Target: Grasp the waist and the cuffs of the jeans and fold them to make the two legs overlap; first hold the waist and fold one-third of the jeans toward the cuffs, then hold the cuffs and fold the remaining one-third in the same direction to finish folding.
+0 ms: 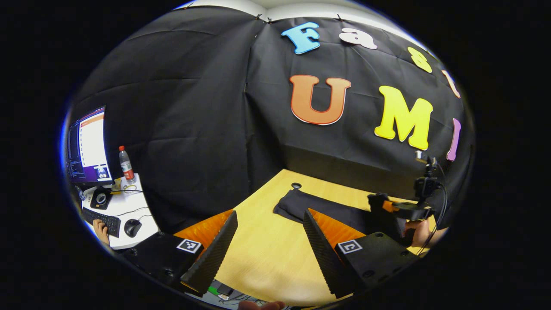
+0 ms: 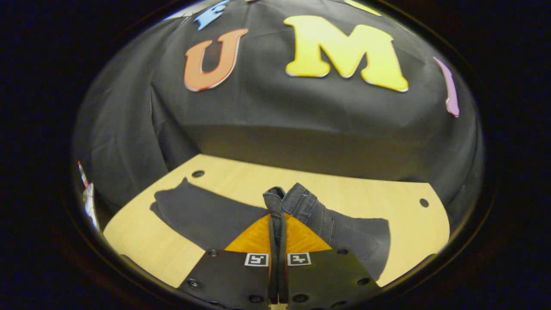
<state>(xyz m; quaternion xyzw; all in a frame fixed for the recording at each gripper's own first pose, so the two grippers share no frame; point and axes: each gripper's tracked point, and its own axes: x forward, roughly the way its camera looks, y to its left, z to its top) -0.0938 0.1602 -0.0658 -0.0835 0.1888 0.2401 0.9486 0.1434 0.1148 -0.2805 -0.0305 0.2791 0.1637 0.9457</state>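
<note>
Your right claw [image 2: 275, 202] is clamped on a raised fold of the dark denim jeans [image 2: 202, 215]. Your left claw [image 1: 269, 230] is spread wide, holding nothing, above the light wooden tabletop [image 1: 267, 254].

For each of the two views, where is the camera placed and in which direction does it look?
Left gripper view: rides on the open left gripper above the table, facing the booth wall; the right gripper and its hand show farther off.
Right gripper view: rides on the right gripper, shut on a fold of the jeans, facing the same wall.
Shared: jeans, table, wall.
</note>
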